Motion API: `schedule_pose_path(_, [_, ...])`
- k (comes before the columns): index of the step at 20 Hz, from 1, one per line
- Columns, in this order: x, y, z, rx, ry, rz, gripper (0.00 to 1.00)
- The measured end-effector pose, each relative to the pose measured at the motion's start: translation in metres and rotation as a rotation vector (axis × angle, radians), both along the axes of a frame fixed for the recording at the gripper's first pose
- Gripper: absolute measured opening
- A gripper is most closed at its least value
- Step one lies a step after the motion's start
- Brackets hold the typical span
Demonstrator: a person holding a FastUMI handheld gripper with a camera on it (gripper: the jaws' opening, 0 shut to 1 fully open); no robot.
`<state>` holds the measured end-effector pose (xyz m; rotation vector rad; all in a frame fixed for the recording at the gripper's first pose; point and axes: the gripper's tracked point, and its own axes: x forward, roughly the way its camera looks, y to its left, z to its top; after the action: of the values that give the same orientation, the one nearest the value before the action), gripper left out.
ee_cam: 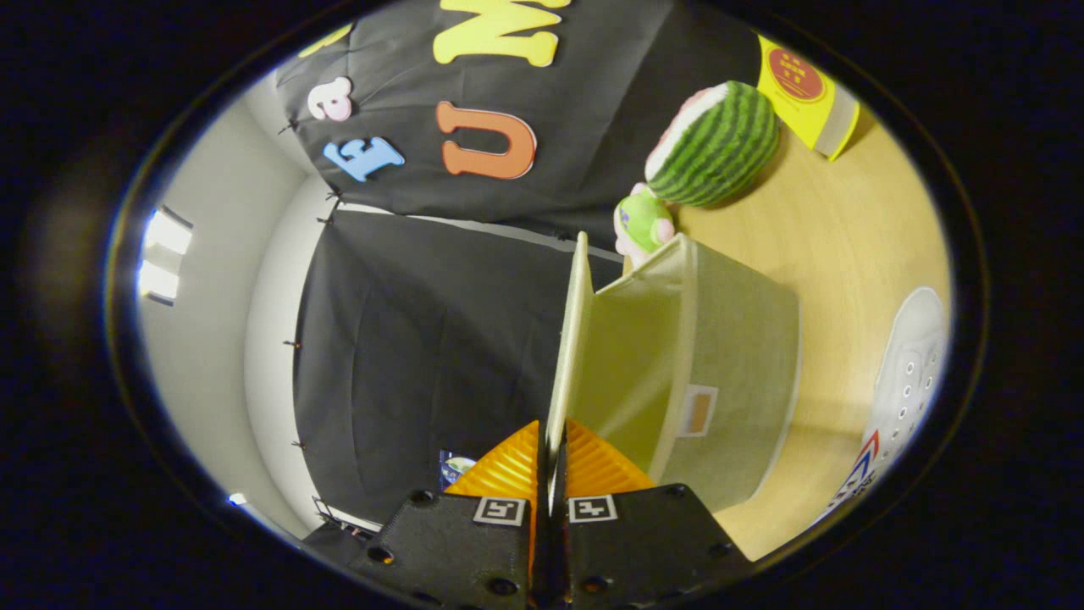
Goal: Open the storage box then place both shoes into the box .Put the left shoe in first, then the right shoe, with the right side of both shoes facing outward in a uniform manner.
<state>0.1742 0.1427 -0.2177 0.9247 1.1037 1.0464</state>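
Note:
The view is rolled sideways, so the wooden tabletop point(838, 246) runs up the right side. My gripper point(552, 449) is shut on the thin edge of the storage box lid point(569, 339), both orange fingers point(504, 470) pressing on it. The lid stands swung away from the beige fabric storage box point(728, 356), leaving a wedge-shaped opening between them. A small label patch shows on the box's side. A white shoe point(910, 373) with lace eyelets and red-blue stripes lies on the table beyond the box, partly cut off.
A watermelon plush point(716, 144) and a small green-pink plush toy point(644, 222) sit on the table past the box. A yellow carton point(804, 93) stands farther off. Black cloth wall hangs behind, with a white wall to its side.

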Motion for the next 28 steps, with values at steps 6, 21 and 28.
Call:
schedule_pose_path(6, [-0.007,0.048,0.045,-0.026,-0.040,-0.004,0.05])
schedule_pose_path(21, [-0.029,0.211,0.063,-0.249,-0.329,-0.070,0.59])
schedule_pose_path(28, [-0.038,0.183,0.034,-0.388,-0.287,-0.063,1.00])
